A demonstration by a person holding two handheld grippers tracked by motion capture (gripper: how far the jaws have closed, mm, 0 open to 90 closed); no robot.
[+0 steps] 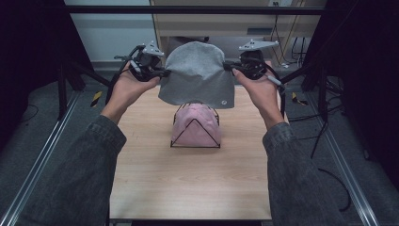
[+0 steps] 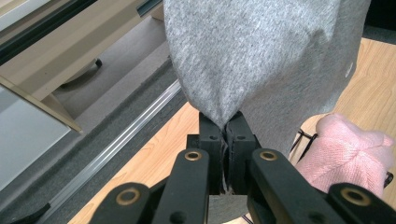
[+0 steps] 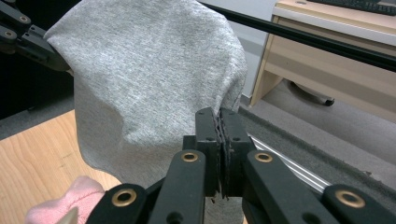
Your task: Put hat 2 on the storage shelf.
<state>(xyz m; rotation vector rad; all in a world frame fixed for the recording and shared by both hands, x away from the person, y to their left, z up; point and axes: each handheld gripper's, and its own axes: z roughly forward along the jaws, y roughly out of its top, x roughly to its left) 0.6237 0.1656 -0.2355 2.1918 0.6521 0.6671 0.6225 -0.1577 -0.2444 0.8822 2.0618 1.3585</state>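
Note:
A grey knit beanie (image 1: 197, 74) hangs spread in the air between my two grippers, above the far half of the table. My left gripper (image 1: 163, 73) is shut on the beanie's left edge, the cloth pinched between the jaws (image 2: 226, 122). My right gripper (image 1: 227, 67) is shut on its right edge, the fabric (image 3: 154, 79) bunching at the jaw tips (image 3: 219, 116). Below the grey beanie a pink beanie (image 1: 195, 125) sits over a black wire stand (image 1: 195, 141) on the wooden table (image 1: 188, 183).
A black frame bar (image 1: 197, 9) runs across above the far edge. Aluminium rails (image 1: 42, 160) flank the table on both sides. A wooden desk (image 3: 336, 60) stands behind the table, and cables lie on the grey floor at the right.

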